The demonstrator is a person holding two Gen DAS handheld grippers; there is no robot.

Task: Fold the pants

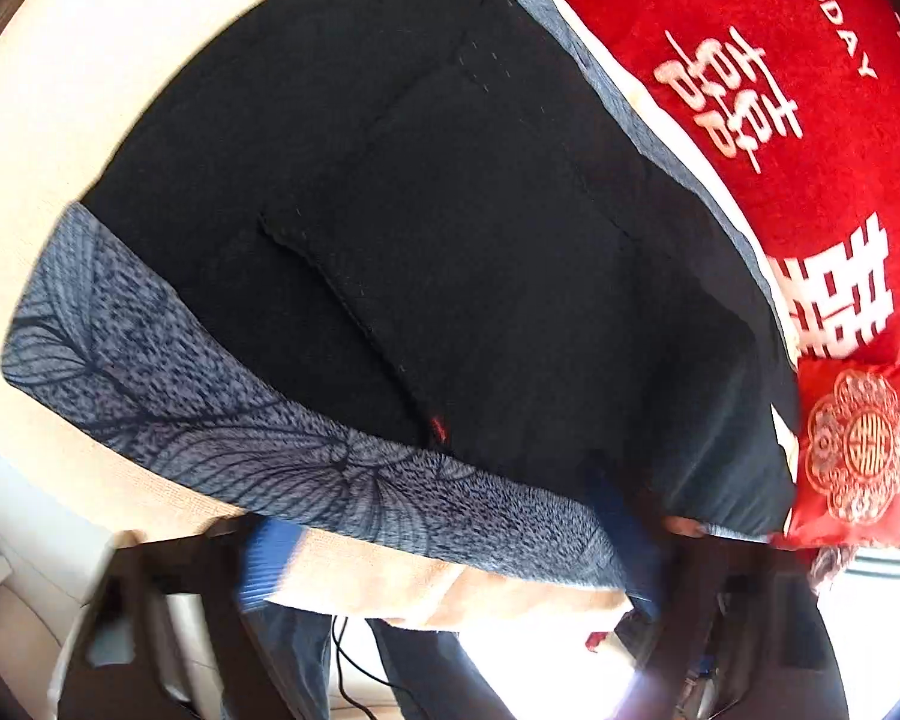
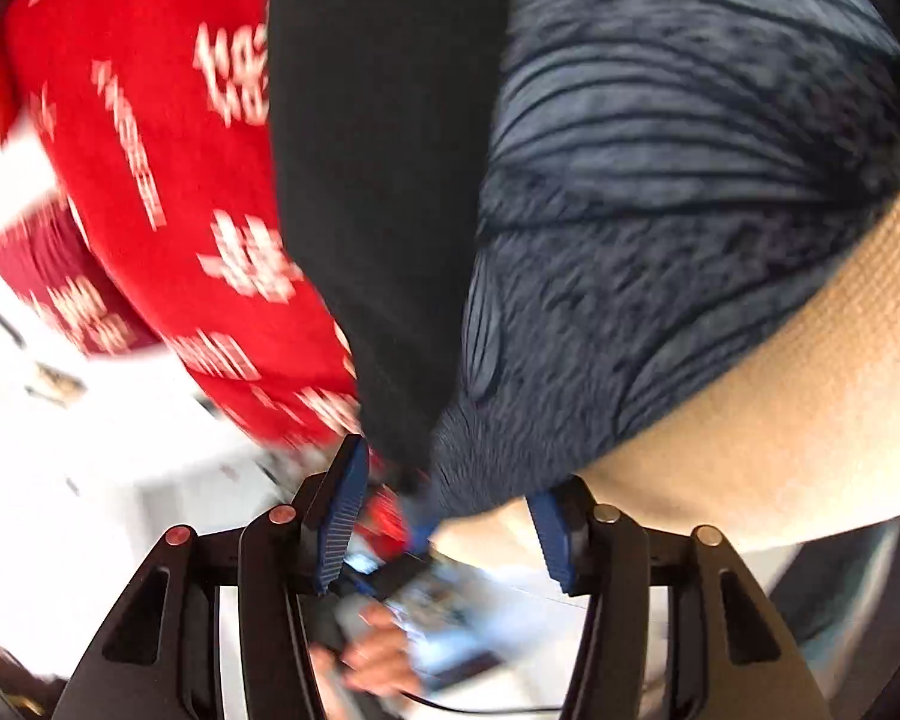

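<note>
Black pants [image 1: 426, 228] lie spread flat on a grey patterned cloth [image 1: 168, 384] beside a red blanket [image 1: 768, 90], ready for folding; the right gripper [image 2: 450, 510] is spread at their edge, while the left gripper [image 1: 450, 570] is spread too, though blurred.

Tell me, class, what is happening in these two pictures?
A person with a gripper in each hand is working on black pants spread over a blue-grey patterned cloth, next to a red blanket. The right gripper is open at the edge of the pants. The left gripper is too blurred to judge.
</note>
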